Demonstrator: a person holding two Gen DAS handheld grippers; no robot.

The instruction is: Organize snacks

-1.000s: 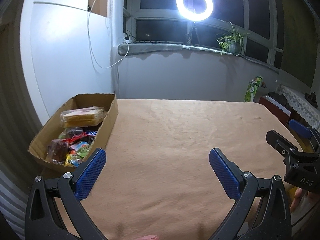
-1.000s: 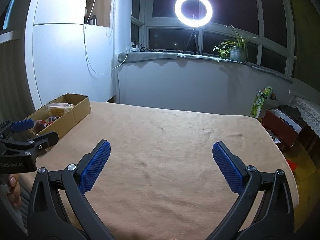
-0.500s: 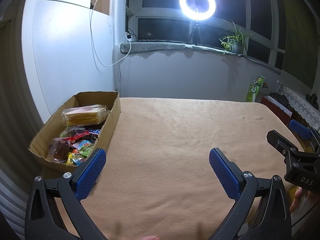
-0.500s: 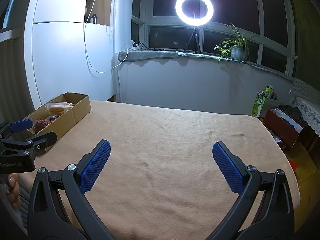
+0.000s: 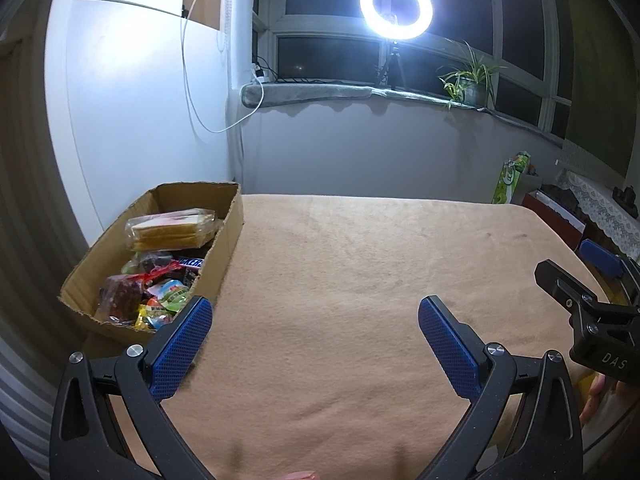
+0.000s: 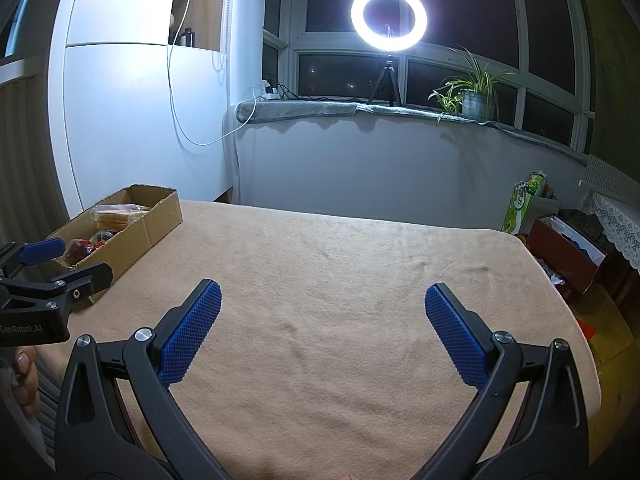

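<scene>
Holding both grippers over the table [image 5: 360,264], I keep each one spread wide with nothing between its blue pads. My left gripper [image 5: 316,312] hangs just beside the cardboard box [image 5: 224,248] at the table's left edge. That box holds the snacks [image 5: 160,292]: a wrapped sandwich [image 5: 172,230] at its far end, a chocolate bar [image 5: 191,263] and bright small packets nearer me. My right gripper [image 6: 322,300] hovers over bare tan cloth, well apart from the box. A ring light [image 6: 389,11] glares from the windowsill.
</scene>
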